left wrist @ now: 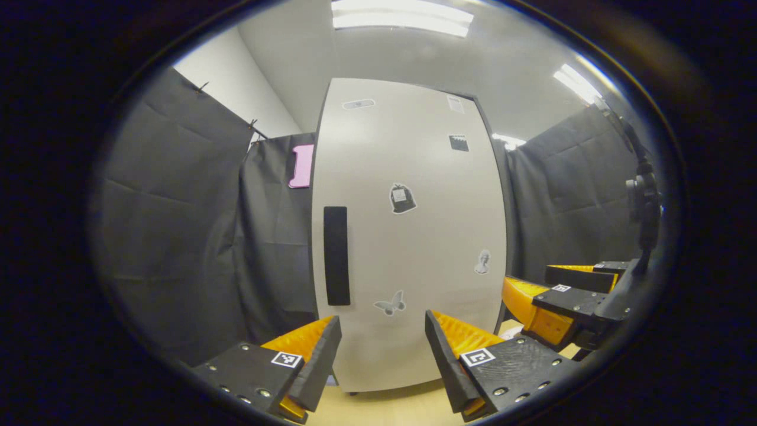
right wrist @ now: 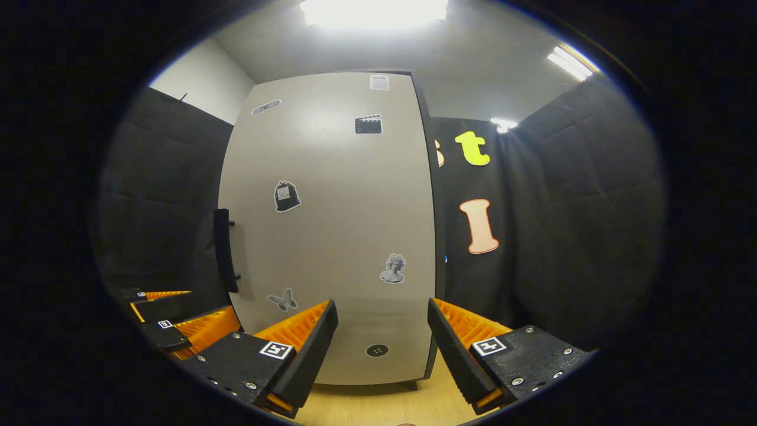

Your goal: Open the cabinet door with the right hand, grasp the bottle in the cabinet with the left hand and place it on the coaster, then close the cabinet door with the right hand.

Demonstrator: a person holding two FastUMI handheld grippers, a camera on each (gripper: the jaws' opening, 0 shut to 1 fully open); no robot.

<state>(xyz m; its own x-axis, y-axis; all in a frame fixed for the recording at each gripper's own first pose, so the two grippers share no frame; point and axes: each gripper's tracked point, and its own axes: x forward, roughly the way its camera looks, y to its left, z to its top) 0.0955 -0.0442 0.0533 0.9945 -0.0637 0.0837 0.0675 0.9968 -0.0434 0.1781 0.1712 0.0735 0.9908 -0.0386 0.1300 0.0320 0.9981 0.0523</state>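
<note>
The first step is in hand: the cabinet door (right wrist: 331, 225) stands closed, so the bottle, presumably behind it, is hidden. The handle (right wrist: 222, 251) sits on the door's left edge. The left gripper (left wrist: 383, 349) hovers empty, fingers apart. The right gripper (right wrist: 383, 346), fingers also apart (nothing between them), must next reach that handle.
</note>
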